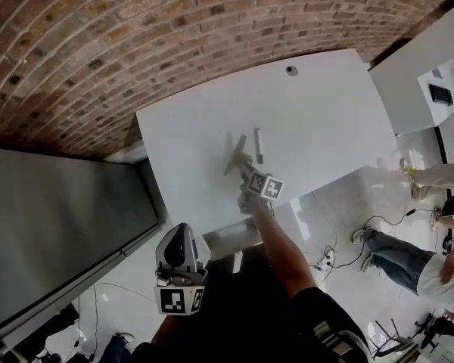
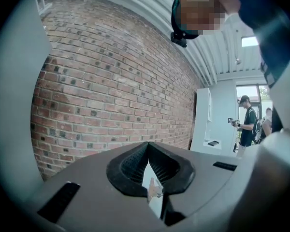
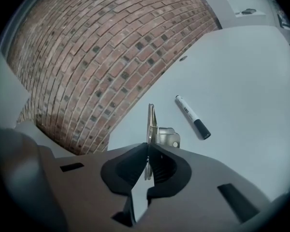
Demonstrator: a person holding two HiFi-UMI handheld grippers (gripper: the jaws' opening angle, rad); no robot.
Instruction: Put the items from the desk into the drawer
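Closest to the head camera is the left gripper (image 1: 179, 237), low at the left of that view and off the desk, over the pale floor beside a grey panel (image 1: 53, 225). Its own view shows the left gripper (image 2: 149, 166) with its jaws pressed together and nothing between them, facing a brick wall (image 2: 111, 81). Further out, the person's dark-sleeved right arm (image 1: 284, 248) reaches up the picture to the right gripper (image 1: 246, 174), which sits over the near part of the white desk (image 1: 318, 119). The right gripper view shows that gripper (image 3: 147, 161) closed on a thin metal piece (image 3: 151, 120): the flat strip stands on edge, clamped between the two pads, and juts forward past the jaw tips, with a small bracket part with a hole on its right side. From above the metal piece (image 1: 235, 155) shows as a slanted grey strip on the desk (image 3: 241, 81). A marker pen (image 1: 259, 146) lies flat on the desk just right of it, not touching; the marker pen (image 3: 193, 116) has a white barrel and a black cap. Near the desk's far edge is a small round hole (image 1: 291, 70). A pale box-like part (image 1: 231, 237) juts out under the desk's near edge, next to the right arm.
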